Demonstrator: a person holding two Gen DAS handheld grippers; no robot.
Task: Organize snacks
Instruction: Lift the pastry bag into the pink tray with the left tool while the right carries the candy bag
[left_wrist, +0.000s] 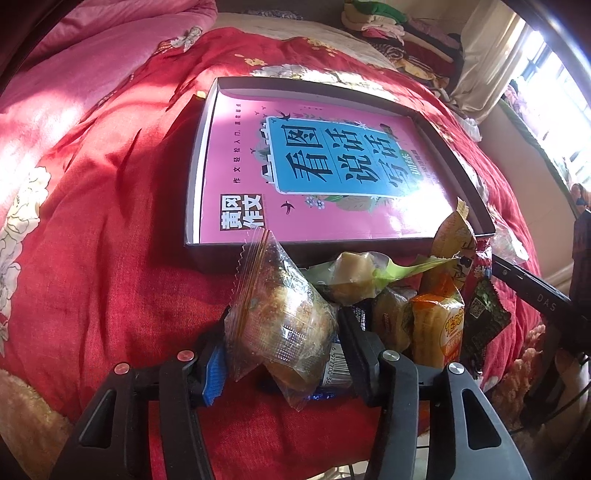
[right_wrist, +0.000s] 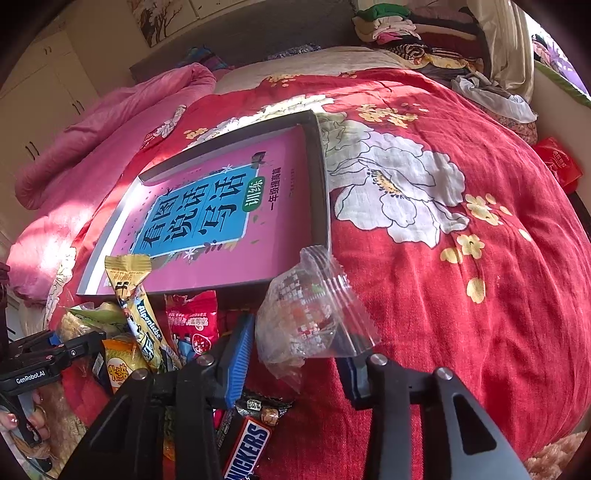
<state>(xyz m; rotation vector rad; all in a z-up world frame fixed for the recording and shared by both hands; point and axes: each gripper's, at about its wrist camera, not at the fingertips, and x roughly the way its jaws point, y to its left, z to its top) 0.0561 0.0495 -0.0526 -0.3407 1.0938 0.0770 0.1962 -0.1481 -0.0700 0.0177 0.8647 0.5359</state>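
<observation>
My left gripper (left_wrist: 284, 325) is shut on a clear-wrapped cake (left_wrist: 280, 321), which stands upright between the blue pads. The right gripper (right_wrist: 299, 339) is shut on a crinkled clear snack packet (right_wrist: 306, 314), tilted just above the red quilt. Behind both lies a shallow dark box (left_wrist: 192, 184) (right_wrist: 321, 177) with a pink book (left_wrist: 295, 166) (right_wrist: 221, 221) flat inside. A snack pile sits at the box's near edge: a green-wrapped sweet (left_wrist: 354, 273), an orange packet (left_wrist: 436, 325), a yellow stick pack (right_wrist: 140, 314), a red strawberry pack (right_wrist: 192, 321) and a Snickers bar (right_wrist: 247, 450).
The red floral quilt (right_wrist: 443, 258) covers the bed, with a pink duvet (left_wrist: 92, 74) bunched at the far left. Folded clothes (right_wrist: 406, 33) are stacked at the head end. A hand (right_wrist: 22, 424) holds the left gripper's body (right_wrist: 37, 365).
</observation>
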